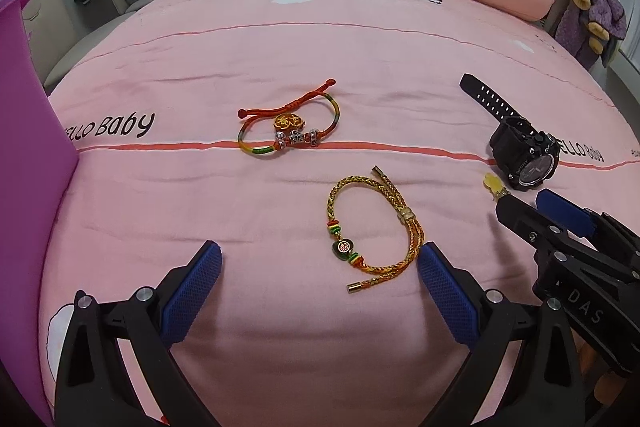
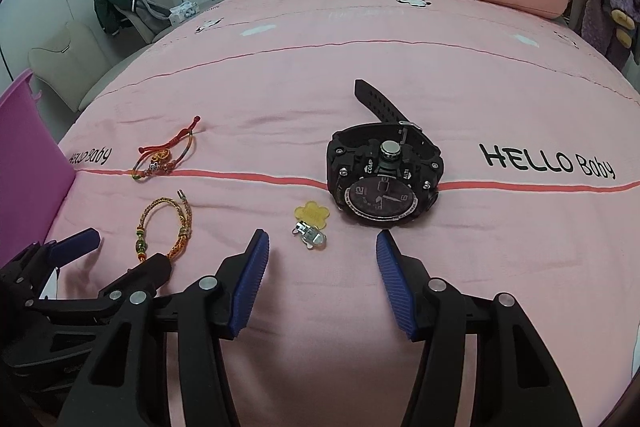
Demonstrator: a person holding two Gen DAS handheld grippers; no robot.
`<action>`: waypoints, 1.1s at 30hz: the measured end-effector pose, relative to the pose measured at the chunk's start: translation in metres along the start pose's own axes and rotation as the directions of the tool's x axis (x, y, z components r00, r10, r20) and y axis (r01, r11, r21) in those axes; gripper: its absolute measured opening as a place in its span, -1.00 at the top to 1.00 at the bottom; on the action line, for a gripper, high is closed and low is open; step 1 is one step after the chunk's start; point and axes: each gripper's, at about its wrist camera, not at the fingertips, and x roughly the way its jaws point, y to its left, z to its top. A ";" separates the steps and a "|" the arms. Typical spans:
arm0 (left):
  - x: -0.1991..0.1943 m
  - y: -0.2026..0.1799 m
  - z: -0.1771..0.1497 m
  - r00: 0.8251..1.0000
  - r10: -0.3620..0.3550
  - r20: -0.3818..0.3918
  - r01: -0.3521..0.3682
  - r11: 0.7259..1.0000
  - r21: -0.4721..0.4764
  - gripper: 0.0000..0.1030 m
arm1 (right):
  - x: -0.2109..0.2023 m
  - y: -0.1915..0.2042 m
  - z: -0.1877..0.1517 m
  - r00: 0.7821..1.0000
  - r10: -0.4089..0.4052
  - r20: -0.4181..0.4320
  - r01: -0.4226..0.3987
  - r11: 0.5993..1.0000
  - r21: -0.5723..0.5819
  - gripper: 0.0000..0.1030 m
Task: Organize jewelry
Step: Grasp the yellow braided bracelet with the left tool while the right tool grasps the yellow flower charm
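Left gripper (image 1: 320, 267) jaws spread around gold bracelet (image 1: 374, 227); right gripper (image 2: 322, 259) spread, watch (image 2: 380, 179) at one o'clock.

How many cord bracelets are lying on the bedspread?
2: the red-green bracelet farther back on the red stripe, the gold braided bracelet nearer, just ahead of the left tongs. None seems hidden.

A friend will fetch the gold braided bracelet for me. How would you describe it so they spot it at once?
On the pink bedsheet, look just nearer than the red stripe, right of the purple bin. The gold braided bracelet lies there; unlike the red-and-green cord bracelet beyond it, it carries a dark green heart charm.
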 end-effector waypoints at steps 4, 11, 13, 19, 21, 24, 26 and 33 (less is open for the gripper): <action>0.006 0.001 0.001 1.000 -0.002 -0.004 0.002 1.000 -0.003 -0.88 | 0.008 0.001 0.001 1.000 -0.015 -0.025 0.015 1.000 -0.011 0.10; 0.012 0.000 0.005 1.000 -0.011 -0.001 0.011 1.000 -0.010 -0.88 | 0.018 0.006 0.002 0.998 -0.030 -0.047 0.029 0.999 -0.031 0.26; 0.014 -0.001 0.007 1.000 -0.021 0.000 0.021 1.000 -0.013 -0.86 | 0.019 0.004 0.002 0.998 -0.024 -0.049 0.023 0.999 -0.023 0.30; 0.017 -0.010 0.014 0.998 -0.062 0.006 0.062 0.998 0.015 -0.35 | 0.020 0.007 0.002 0.998 -0.034 -0.051 0.032 0.999 -0.037 0.44; 0.017 -0.013 0.015 0.997 -0.082 0.007 0.082 0.996 0.022 -0.04 | 0.021 0.008 0.002 0.998 -0.032 -0.051 0.030 0.999 -0.041 0.56; 0.016 -0.011 0.015 0.993 -0.118 0.014 0.118 0.993 0.002 0.60 | 0.022 0.008 0.004 0.998 -0.022 -0.055 0.020 0.999 -0.039 0.78; 0.017 -0.008 0.015 0.990 -0.144 0.004 0.144 0.989 -0.014 0.85 | 0.022 0.006 0.005 0.998 -0.013 -0.054 0.012 0.999 -0.030 0.78; 0.010 -0.006 0.010 0.986 -0.167 -0.004 0.166 0.986 -0.014 0.88 | 0.016 0.003 0.004 0.999 0.004 -0.039 -0.004 1.000 -0.009 0.78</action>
